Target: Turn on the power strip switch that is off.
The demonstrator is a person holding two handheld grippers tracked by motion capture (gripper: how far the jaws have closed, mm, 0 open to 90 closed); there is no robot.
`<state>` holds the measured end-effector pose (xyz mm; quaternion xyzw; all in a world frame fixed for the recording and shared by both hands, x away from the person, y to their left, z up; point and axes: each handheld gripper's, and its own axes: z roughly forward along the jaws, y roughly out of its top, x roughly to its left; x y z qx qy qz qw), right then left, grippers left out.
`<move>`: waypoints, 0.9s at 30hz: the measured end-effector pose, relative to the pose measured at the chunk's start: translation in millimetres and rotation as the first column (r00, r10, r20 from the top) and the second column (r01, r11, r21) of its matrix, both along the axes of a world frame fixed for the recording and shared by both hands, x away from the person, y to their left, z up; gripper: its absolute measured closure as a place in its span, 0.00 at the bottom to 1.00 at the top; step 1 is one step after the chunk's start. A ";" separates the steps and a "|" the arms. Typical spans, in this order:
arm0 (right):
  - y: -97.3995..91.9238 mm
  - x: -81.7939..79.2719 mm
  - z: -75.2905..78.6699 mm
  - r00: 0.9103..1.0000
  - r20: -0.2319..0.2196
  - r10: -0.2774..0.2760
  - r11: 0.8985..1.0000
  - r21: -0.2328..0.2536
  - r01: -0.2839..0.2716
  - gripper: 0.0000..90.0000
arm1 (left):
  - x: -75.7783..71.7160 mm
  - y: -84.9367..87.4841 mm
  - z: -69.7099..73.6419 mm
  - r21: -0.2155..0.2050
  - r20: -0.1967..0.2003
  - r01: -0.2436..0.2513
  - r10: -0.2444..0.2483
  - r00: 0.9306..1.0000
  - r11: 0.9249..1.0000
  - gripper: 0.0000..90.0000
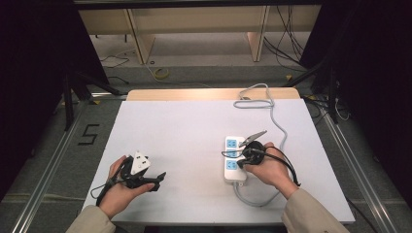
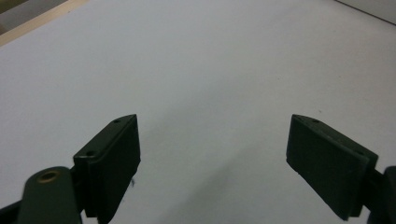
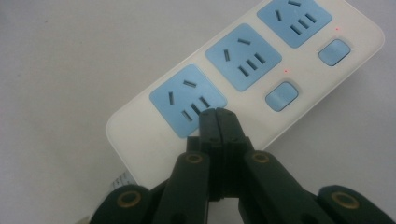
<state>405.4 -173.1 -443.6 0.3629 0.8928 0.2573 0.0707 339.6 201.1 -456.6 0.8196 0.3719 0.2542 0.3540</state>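
A white three-outlet power strip (image 1: 234, 159) lies on the white table surface (image 1: 184, 145), toward the right edge and roughly midway between the near and far edges. Its long axis runs near-to-far, about parallel to the right edge; its grey cable (image 1: 274, 116) leaves the near end, loops round the strip's right side and runs off toward the far right corner. The right gripper (image 3: 217, 114) is clenched, jaws pressed together with nothing between them, and its tips sit directly over the strip at the nearest blue outlet (image 3: 188, 99), at or just above the face; contact cannot be confirmed. In the right gripper view the strip extends up and to the right from the tips, with two blue rocker switches (image 3: 281, 96) along the side opposite the outlets and small red indicator lights beside them. The right hand (image 1: 269, 167) is therefore the working hand. The left gripper (image 1: 158, 178) is released, jaws spread wide and empty, resting near the near left corner, well apart from the strip, which lies to its right. Judged from this layout, any coming move turns on shifting the closed tips sideways across the short axis, from outlet to switch.
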 end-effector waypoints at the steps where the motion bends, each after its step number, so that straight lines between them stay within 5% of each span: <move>1: 0.4 -0.3 0.0 1.000 0.003 0.001 1.000 -0.001 -0.001 1.00 | 0.0 0.0 0.0 0.001 0.000 0.000 0.000 1.000 1.000 0.19; 15: -2.3 -0.9 2.5 0.999 0.039 -0.002 1.000 -0.019 0.003 0.98 | 0.3 0.2 -0.1 0.005 -0.005 0.001 -0.001 1.000 1.000 0.19; 27: -17.4 -7.4 10.0 0.993 0.114 -0.033 0.999 0.044 0.028 0.84 | 0.5 -1.1 -0.1 -0.001 -0.015 -0.002 0.002 1.000 1.000 0.19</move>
